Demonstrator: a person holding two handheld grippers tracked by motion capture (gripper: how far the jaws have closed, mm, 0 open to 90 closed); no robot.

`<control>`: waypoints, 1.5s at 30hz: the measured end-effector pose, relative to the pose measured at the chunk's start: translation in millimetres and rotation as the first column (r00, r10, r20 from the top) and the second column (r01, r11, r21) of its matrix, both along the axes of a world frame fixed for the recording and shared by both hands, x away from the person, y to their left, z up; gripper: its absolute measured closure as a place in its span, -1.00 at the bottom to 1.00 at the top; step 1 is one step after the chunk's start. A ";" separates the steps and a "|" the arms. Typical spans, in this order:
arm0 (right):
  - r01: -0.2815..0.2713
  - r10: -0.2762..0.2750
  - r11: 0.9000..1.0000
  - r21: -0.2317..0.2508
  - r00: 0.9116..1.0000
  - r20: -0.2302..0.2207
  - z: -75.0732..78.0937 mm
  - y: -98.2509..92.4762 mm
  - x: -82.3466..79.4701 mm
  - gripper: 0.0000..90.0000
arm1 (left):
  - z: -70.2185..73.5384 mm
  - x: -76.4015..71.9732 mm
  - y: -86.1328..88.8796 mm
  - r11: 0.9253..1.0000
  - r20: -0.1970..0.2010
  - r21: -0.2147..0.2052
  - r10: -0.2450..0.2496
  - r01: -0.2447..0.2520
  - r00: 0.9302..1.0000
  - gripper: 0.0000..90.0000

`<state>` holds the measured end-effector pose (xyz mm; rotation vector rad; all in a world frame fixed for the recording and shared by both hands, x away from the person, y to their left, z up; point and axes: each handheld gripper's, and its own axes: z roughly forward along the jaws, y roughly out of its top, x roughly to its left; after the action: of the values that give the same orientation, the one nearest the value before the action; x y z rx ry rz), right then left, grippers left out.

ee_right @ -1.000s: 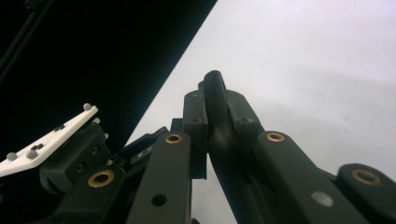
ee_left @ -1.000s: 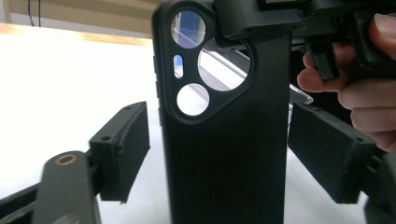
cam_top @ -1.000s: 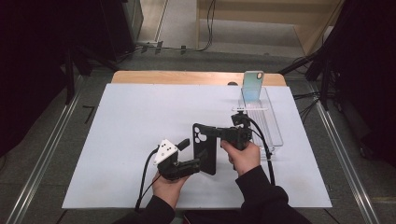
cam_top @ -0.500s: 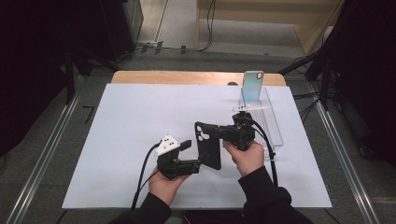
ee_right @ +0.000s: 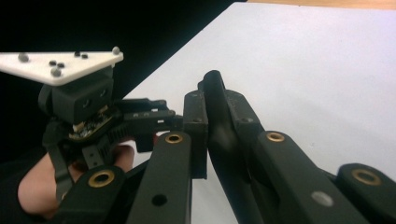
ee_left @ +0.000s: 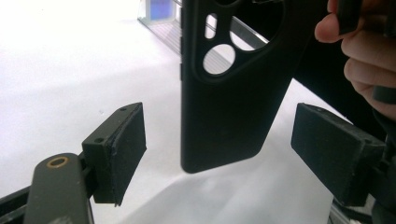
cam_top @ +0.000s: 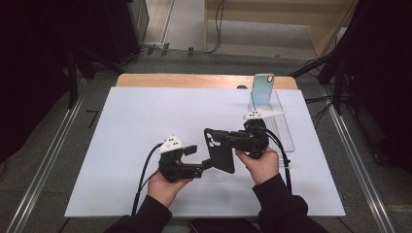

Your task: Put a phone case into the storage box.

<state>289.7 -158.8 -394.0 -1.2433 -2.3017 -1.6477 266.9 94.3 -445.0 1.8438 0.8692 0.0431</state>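
Note:
A black phone case (cam_top: 219, 150) with round camera cut-outs hangs on edge above the white mat. My right gripper (cam_top: 228, 141) is shut on its upper end; in the right gripper view both pads press the case's (ee_right: 218, 116) sides. My left gripper (cam_top: 206, 165) reaches in from the left, open. In the left gripper view the case's lower end (ee_left: 224, 102) sits between the two pads (ee_left: 119, 149) with a gap on each side. The left gripper (ee_right: 79, 107), with its white plate, lies beyond the case in the right gripper view.
A phone (cam_top: 263, 90) stands upright at the far end of a clear plastic stand (cam_top: 284, 128), just right of my right hand. The white mat (cam_top: 145, 116) covers the table, with the wooden table edge (cam_top: 194, 80) behind. Dark floor and rails surround it.
The right gripper and the case have shifted slightly right and away. The left gripper has edged with them, its jaws still apart.

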 end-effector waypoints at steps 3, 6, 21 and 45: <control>-0.014 0.014 1.000 -0.008 1.000 0.018 0.4 -0.9 -1.0 0.74 | 2.0 2.5 2.9 1.000 -0.009 -0.002 -0.010 0.010 1.000 -0.58; -0.029 0.030 0.999 -0.021 0.999 0.029 0.2 -1.6 -2.8 0.74 | 4.0 4.7 5.1 1.000 -0.022 -0.003 -0.032 0.031 0.999 -0.58; -0.111 0.114 0.992 -0.063 0.992 0.050 -7.5 0.8 -8.3 0.74 | 10.3 12.5 9.1 0.981 -0.058 0.032 -0.192 0.194 0.980 -0.58; -0.300 0.300 0.954 -0.007 0.954 0.022 -11.2 1.7 -7.2 0.74 | 26.2 17.2 16.0 0.937 -0.010 0.059 -0.344 0.344 0.939 -0.48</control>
<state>282.6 -157.1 -405.2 -0.8250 -2.3630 -1.5585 284.1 110.3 -418.8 2.0283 0.5387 -0.1526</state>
